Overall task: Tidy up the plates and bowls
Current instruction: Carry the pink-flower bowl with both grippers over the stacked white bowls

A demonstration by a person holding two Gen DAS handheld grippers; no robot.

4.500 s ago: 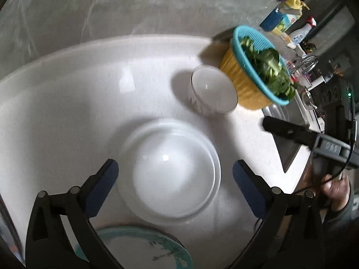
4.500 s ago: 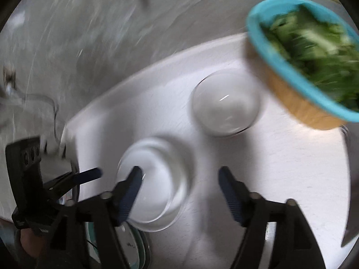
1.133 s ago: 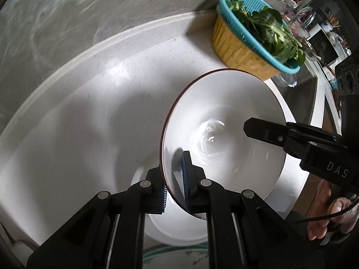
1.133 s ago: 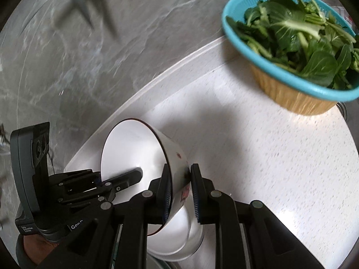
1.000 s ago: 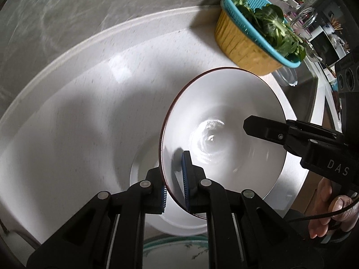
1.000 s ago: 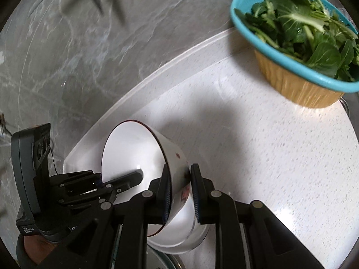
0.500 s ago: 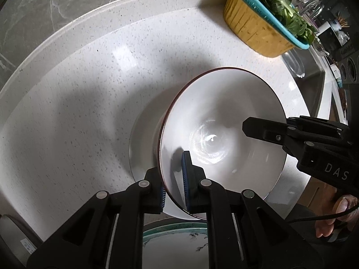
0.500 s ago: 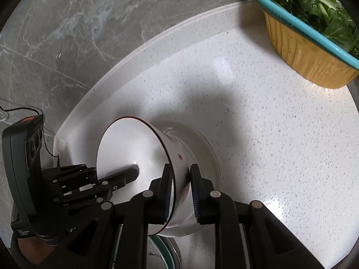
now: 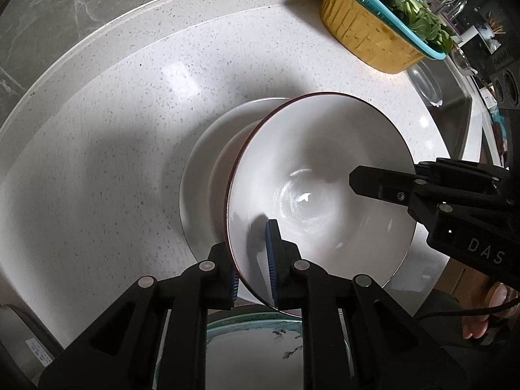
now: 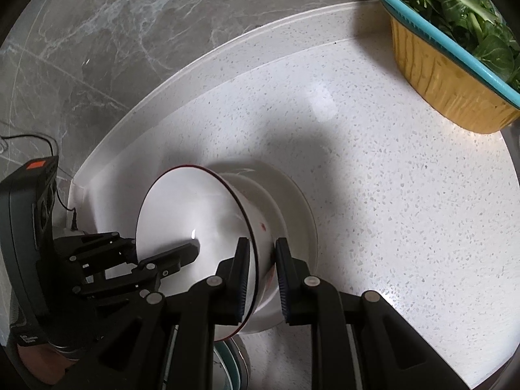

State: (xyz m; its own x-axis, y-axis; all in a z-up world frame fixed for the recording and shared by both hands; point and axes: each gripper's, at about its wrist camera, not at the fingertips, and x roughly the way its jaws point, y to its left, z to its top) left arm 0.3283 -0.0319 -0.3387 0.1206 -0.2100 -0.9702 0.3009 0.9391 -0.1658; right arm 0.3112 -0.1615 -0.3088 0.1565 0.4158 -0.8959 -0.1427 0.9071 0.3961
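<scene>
A white bowl (image 9: 318, 195) with a dark red rim hangs tilted between both grippers. My left gripper (image 9: 252, 250) pinches its near rim, one pad inside and one outside; the jaws are just starting to open, pads still on the wall. My right gripper (image 10: 262, 247) is shut on the opposite rim of the bowl (image 10: 195, 214). The bowl's base sits low in a wide white dish (image 9: 201, 178) on the counter, seen also in the right wrist view as the dish (image 10: 299, 214). A teal-rimmed plate (image 9: 260, 341) lies just in front of the dish.
A yellow basket (image 9: 373, 32) with a teal strainer of leafy greens stands at the back right, also the basket (image 10: 448, 74). A sink (image 9: 455, 113) lies beyond the counter's right edge. The grey marble wall (image 10: 130, 32) curves behind. A person's hand (image 9: 487, 308) holds the right gripper.
Both grippers, open several seconds ago, now grip the bowl. Over the last second they carried it down from above the counter into the white dish. The basket has slid toward the frame edge.
</scene>
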